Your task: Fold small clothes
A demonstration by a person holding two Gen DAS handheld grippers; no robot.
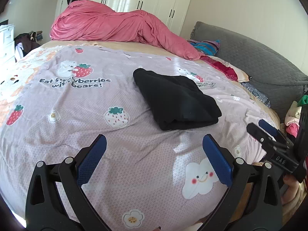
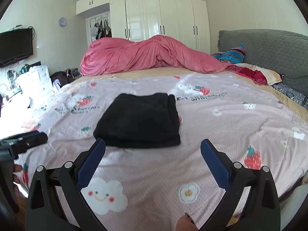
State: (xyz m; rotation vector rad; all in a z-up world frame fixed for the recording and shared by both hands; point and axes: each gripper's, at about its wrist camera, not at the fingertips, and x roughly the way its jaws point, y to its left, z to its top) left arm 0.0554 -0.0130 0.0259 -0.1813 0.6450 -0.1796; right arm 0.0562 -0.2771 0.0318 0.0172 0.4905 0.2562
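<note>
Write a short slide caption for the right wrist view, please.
Right gripper open above the strawberry-print bedspread, facing a folded black garment; pink duvet heaped behind.

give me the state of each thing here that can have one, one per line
black garment: folded into a compact rectangle, lying flat on the bedspread, not held
left hand-held gripper: open, empty, short of the garment
right hand-held gripper: open, empty, short of the garment
pink duvet: bunched in a heap at the far side of the bed
wardrobe doors: closed
television: off, screen dark
</note>
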